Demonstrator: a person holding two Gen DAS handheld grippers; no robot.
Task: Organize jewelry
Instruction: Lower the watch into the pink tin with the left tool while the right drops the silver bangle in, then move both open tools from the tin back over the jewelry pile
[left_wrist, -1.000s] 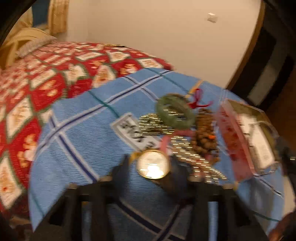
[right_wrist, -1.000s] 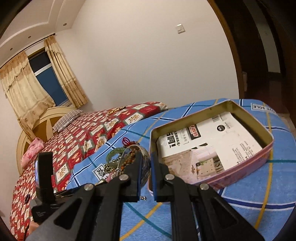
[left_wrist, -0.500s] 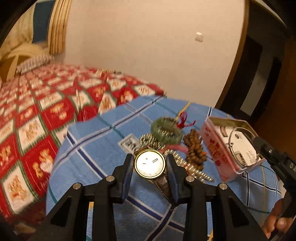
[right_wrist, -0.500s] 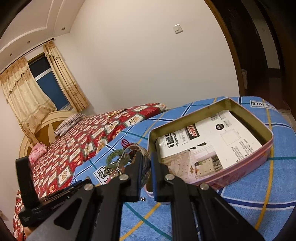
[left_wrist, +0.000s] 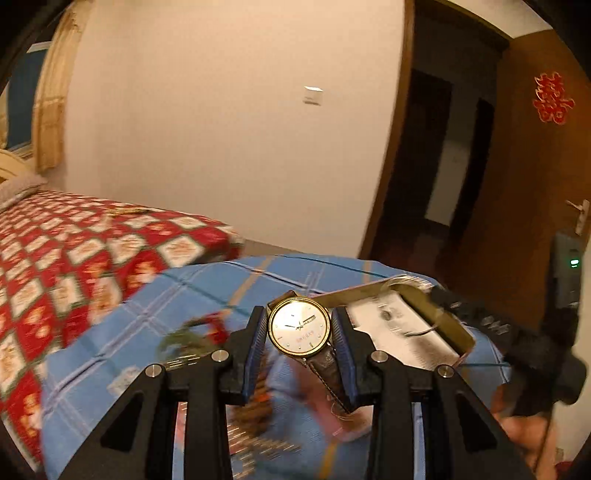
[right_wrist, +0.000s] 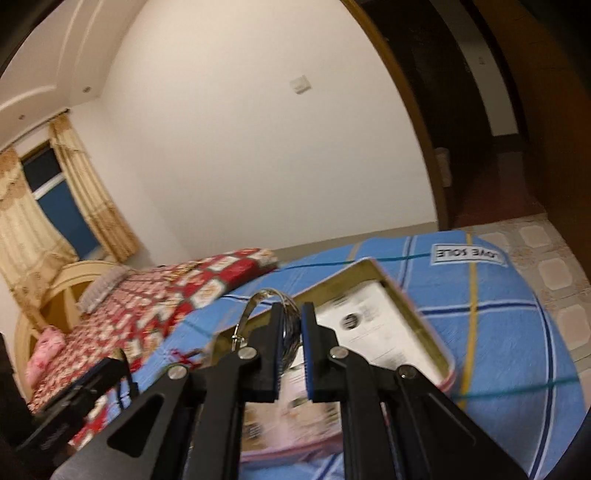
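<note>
We are holding two pieces clear of the blue checked cloth (right_wrist: 517, 332). The left gripper (left_wrist: 299, 334) is clamping a gold-rimmed watch (left_wrist: 298, 328) by its case, jaws partly apart. The right gripper (right_wrist: 291, 332), almost fully closed, is pinching a thin silver wire bangle (right_wrist: 258, 306) above the open tin (right_wrist: 413, 317). We are seeing only paper in the tin. Beads and a green bangle (left_wrist: 184, 338), blurred, are waiting on the cloth; most sorting looks undone.

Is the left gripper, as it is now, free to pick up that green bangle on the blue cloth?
Probably not: the left gripper is shut on the watch, so the green bangle must wait.
</note>
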